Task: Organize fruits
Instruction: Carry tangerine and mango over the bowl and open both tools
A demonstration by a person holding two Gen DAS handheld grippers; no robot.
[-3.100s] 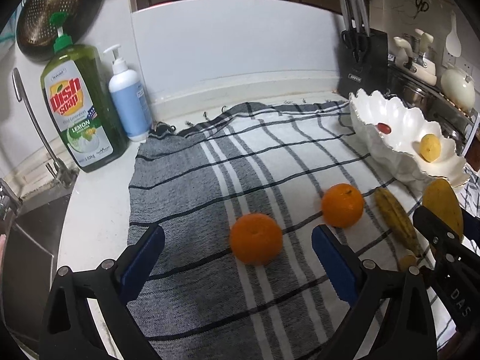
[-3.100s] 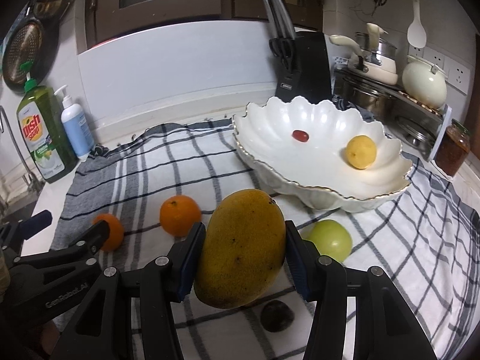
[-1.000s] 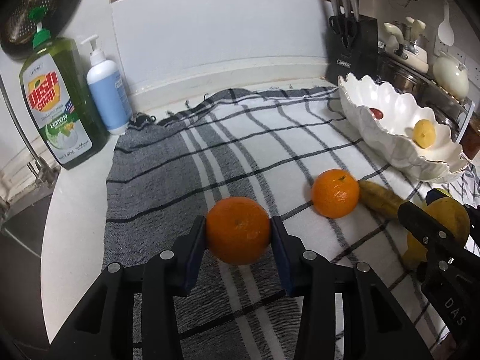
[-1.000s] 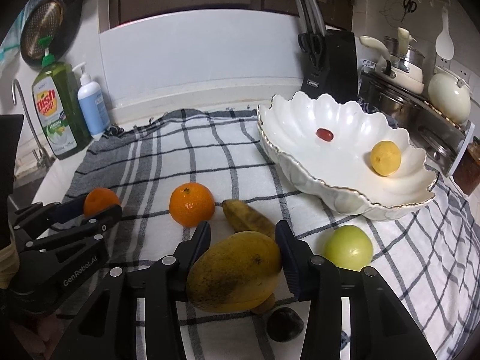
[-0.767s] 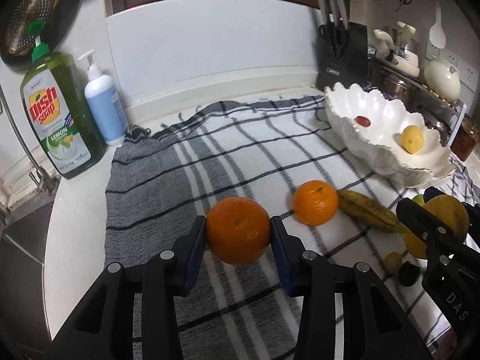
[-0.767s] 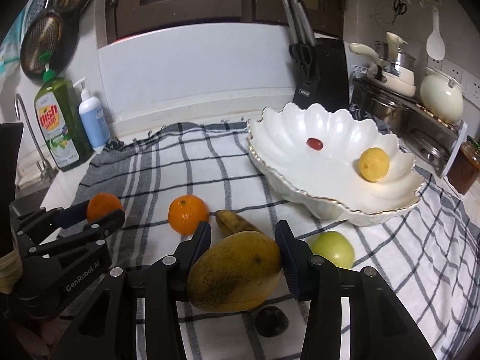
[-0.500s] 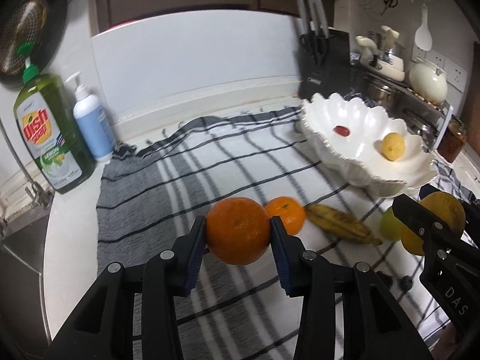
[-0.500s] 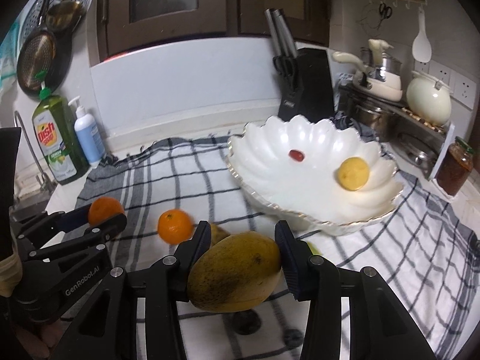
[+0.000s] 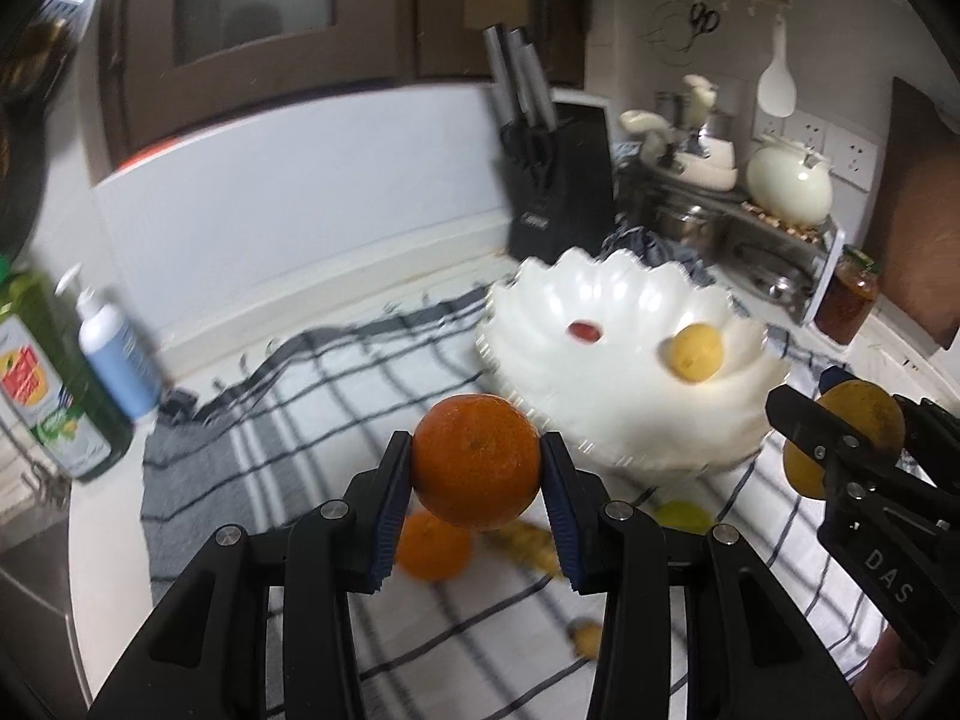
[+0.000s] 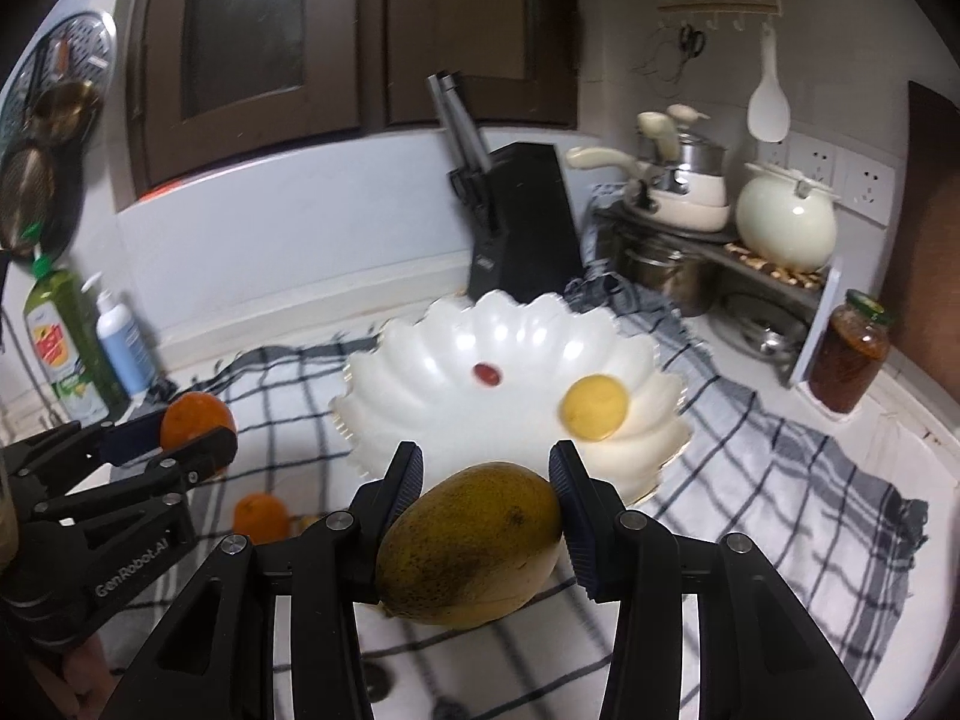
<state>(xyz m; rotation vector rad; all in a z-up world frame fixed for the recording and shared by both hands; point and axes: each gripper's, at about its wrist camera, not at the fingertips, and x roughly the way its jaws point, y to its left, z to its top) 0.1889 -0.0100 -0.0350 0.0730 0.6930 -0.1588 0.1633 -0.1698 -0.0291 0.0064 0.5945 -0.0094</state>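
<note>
The left gripper [image 9: 477, 468] clamps an orange [image 9: 476, 459]. The right gripper [image 10: 487, 483] grips a mango [image 10: 471, 543], near the white bowl [image 10: 432, 360]

The scalloped bowl [image 10: 420, 372] looks like glossy white ceramic, and it sits on a matt woven cloth [image 10: 780, 468] with a dark check. The orange [image 9: 477, 459] has a finely dimpled, faintly shiny peel, the mango [image 10: 474, 543] a smooth dull skin with dark speckles, and each gripper [image 9: 477, 495] [image 10: 486, 510] is matt black plastic with ribbed blue pads [image 9: 561, 510].
</note>
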